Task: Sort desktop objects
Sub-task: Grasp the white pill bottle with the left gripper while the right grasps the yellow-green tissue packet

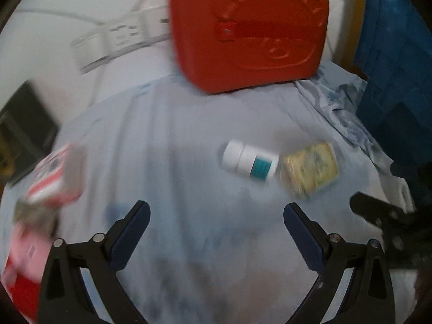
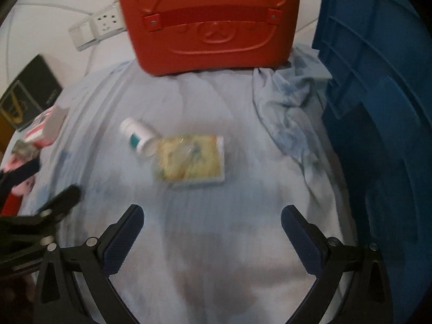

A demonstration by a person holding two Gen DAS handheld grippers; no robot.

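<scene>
A white pill bottle with a teal label lies on its side on the light blue cloth, touching a yellow wrapped packet. Both also show in the right wrist view, the bottle and the packet. My left gripper is open and empty, short of the bottle. My right gripper is open and empty, just short of the packet. A red and white box and a pink item lie at the left.
A red bear-embossed case stands at the far edge of the cloth. A blue plastic crate stands at the right. A white power strip and a black box lie at the back left.
</scene>
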